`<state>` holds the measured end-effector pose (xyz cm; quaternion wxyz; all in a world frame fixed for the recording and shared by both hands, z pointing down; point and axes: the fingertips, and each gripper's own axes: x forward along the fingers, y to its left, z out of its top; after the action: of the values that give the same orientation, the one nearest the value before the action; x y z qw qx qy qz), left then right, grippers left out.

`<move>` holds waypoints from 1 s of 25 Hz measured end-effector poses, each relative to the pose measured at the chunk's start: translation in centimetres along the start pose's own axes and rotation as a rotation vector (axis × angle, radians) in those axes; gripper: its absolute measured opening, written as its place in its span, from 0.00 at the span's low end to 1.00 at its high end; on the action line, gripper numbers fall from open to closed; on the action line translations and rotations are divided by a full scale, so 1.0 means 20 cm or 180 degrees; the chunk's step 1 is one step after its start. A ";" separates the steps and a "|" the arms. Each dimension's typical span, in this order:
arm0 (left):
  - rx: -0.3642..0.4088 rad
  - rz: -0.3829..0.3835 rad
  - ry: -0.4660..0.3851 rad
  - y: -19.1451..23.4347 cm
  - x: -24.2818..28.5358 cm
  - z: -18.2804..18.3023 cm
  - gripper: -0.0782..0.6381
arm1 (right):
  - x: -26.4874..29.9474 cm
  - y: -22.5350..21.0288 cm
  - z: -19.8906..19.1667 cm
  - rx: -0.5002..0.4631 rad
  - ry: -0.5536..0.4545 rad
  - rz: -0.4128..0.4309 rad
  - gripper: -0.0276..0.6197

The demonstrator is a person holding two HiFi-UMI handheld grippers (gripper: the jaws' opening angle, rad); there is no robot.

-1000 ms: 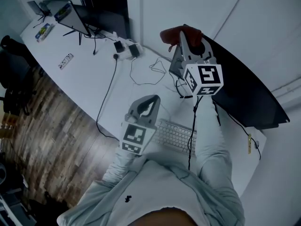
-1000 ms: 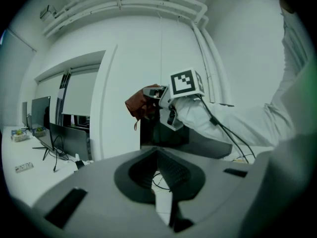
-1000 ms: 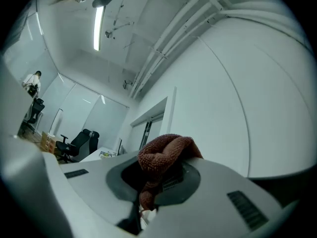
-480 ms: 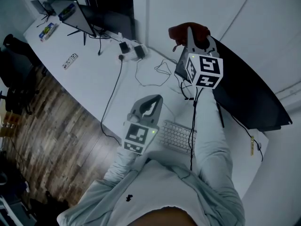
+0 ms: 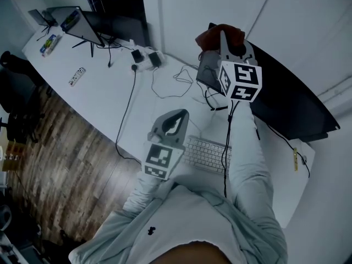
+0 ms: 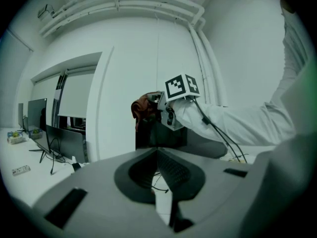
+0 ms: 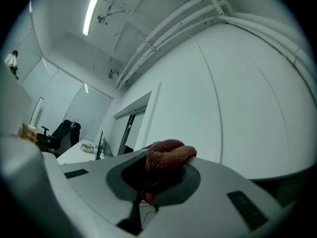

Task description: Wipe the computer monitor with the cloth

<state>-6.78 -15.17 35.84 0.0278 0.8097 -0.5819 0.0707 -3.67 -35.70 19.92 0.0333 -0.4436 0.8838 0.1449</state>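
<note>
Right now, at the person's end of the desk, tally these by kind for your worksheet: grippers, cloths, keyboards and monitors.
Grippers: 2 (left gripper, right gripper)
Red-brown cloth: 1, clamped in the right gripper
White keyboard: 1
Dark computer monitor: 1
Total: 5

Bare desk (image 5: 99,87) left of cables (image 5: 165,87), keyboard (image 5: 206,154) and monitor (image 5: 286,106) crowding right

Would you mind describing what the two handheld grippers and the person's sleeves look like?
Both the left gripper and right gripper are grey plastic, each carrying a white cube with black square markers. A thin black cable trails from the right one. The person wears pale long sleeves.
</note>
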 end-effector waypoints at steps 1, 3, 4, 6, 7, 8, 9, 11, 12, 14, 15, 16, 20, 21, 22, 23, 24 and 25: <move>0.0010 -0.0027 -0.0003 -0.03 0.01 0.01 0.14 | -0.03 -0.03 0.00 -0.0007 0.0003 -0.0018 0.10; 0.0037 -0.0096 -0.0014 -0.08 0.03 0.02 0.14 | -0.08 -0.08 0.00 -0.0025 0.0007 -0.0065 0.10; 0.0050 -0.0134 -0.0019 -0.11 0.04 0.02 0.14 | -0.11 -0.11 -0.01 -0.0034 0.0008 -0.0092 0.10; 0.0072 -0.0206 -0.0030 -0.16 0.07 0.03 0.14 | -0.18 -0.17 -0.01 -0.0060 0.0008 -0.0151 0.10; 0.0082 -0.0239 -0.0034 -0.18 0.08 0.04 0.14 | -0.21 -0.20 -0.02 -0.0070 0.0006 -0.0178 0.10; 0.0091 -0.0269 -0.0037 -0.21 0.09 0.04 0.14 | -0.25 -0.23 -0.02 -0.0072 0.0001 -0.0202 0.10; 0.0097 -0.0300 -0.0042 -0.24 0.10 0.05 0.14 | -0.28 -0.26 -0.02 -0.0068 -0.0005 -0.0227 0.10; 0.0109 -0.0382 -0.0049 -0.31 0.13 0.05 0.14 | -0.36 -0.34 -0.02 -0.0048 -0.0013 -0.0292 0.10; 0.0120 -0.0432 -0.0049 -0.34 0.14 0.05 0.14 | -0.41 -0.38 -0.02 -0.0040 -0.0014 -0.0335 0.10; 0.0146 -0.0539 -0.0044 -0.42 0.18 0.05 0.14 | -0.51 -0.47 -0.03 -0.0044 -0.0013 -0.0427 0.10; 0.0159 -0.0591 -0.0040 -0.46 0.19 0.05 0.14 | -0.56 -0.52 -0.03 -0.0051 -0.0008 -0.0472 0.10; 0.0171 -0.0642 -0.0039 -0.50 0.21 0.05 0.14 | -0.61 -0.57 -0.03 -0.0063 -0.0001 -0.0517 0.10; 0.0200 -0.0855 -0.0055 -0.65 0.29 0.06 0.14 | -0.82 -0.78 -0.05 -0.0121 0.0043 -0.0744 0.10; 0.0206 -0.0912 -0.0062 -0.69 0.31 0.06 0.14 | -0.88 -0.83 -0.05 -0.0133 0.0055 -0.0813 0.10; 0.0209 -0.0963 -0.0068 -0.74 0.33 0.07 0.14 | -0.94 -0.89 -0.05 -0.0142 0.0066 -0.0879 0.10; 0.0210 -0.1006 -0.0073 -0.78 0.34 0.07 0.14 | -1.00 -0.94 -0.06 -0.0152 0.0077 -0.0938 0.10; 0.0209 -0.1041 -0.0077 -0.82 0.35 0.08 0.14 | -1.05 -0.99 -0.06 -0.0163 0.0086 -0.0993 0.10; 0.0207 -0.1075 -0.0078 -0.86 0.36 0.08 0.14 | -1.11 -1.04 -0.06 -0.0173 0.0095 -0.1044 0.10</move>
<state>11.82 -16.70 36.01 0.0059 0.8972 -0.4353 0.0739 26.24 -30.58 20.46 0.0314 -0.5848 0.7957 0.1548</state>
